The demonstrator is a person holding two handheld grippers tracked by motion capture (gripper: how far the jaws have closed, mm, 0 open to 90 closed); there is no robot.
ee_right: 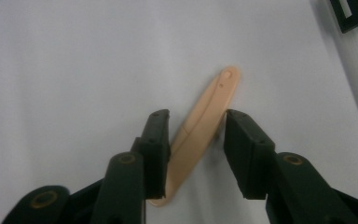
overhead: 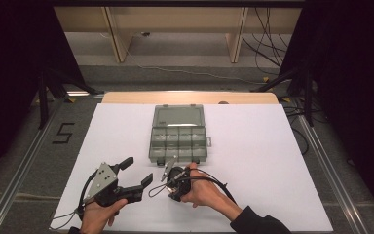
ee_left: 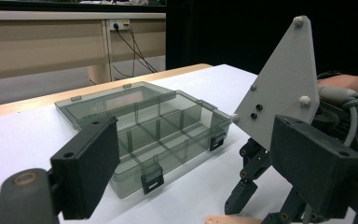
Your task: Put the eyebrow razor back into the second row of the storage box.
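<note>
One peach plastic strip [ee_right: 200, 135] lay lower centre on white table [ee_right: 74, 56], between right gripper [ee_right: 193, 154] jaws, not visibly clamped, left gripper [overhead: 131, 171] spread wide, empty, organiser box [overhead: 178, 134] mid-frame, lid open.

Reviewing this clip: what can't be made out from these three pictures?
- Whether the right tool presses on the beige strip: right gripper view, one jaw seems to touch, a gap shows at the other.
- The strip's near end: hidden behind that jaw.
- Contents of the organizer box: high view, too small.
</note>
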